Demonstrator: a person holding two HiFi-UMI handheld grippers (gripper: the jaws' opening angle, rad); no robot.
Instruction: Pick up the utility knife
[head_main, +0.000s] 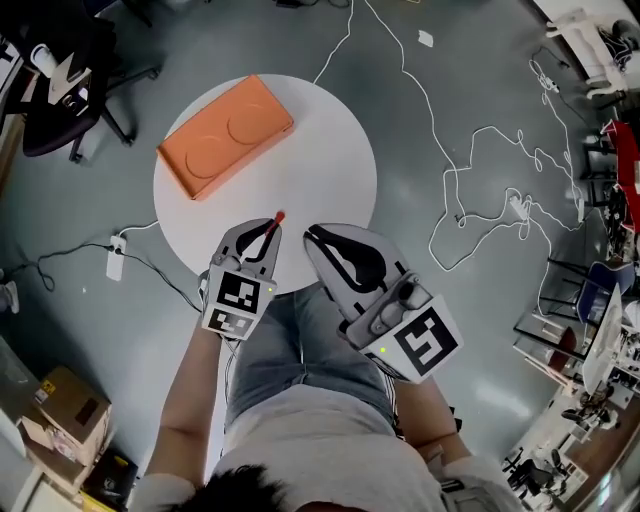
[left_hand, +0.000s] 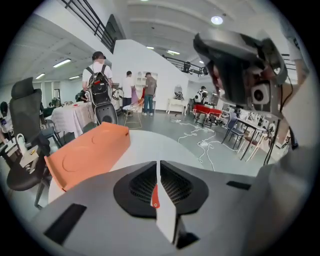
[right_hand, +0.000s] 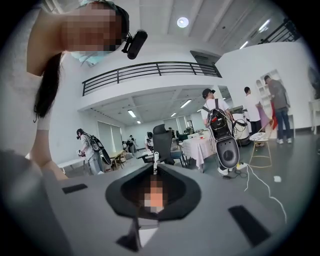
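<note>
The utility knife (head_main: 277, 219) is a thin red piece clamped edge-on between the jaws of my left gripper (head_main: 272, 228), with its red tip poking out past the fingertips. In the left gripper view the knife (left_hand: 155, 196) shows as a narrow red strip in the slit of the left gripper (left_hand: 158, 163). That gripper hovers over the near edge of the round white table (head_main: 330, 170). My right gripper (head_main: 314, 237) sits just to the right at the table's near edge, shut, with nothing seen between its jaws; its own view of the right gripper (right_hand: 154, 170) points up into the room.
An orange rectangular box (head_main: 225, 135) lies on the far left of the table, and the box (left_hand: 87, 152) also shows ahead-left in the left gripper view. White cables (head_main: 480, 190) and a power strip (head_main: 115, 262) lie on the floor. An office chair (head_main: 60, 80) stands far left.
</note>
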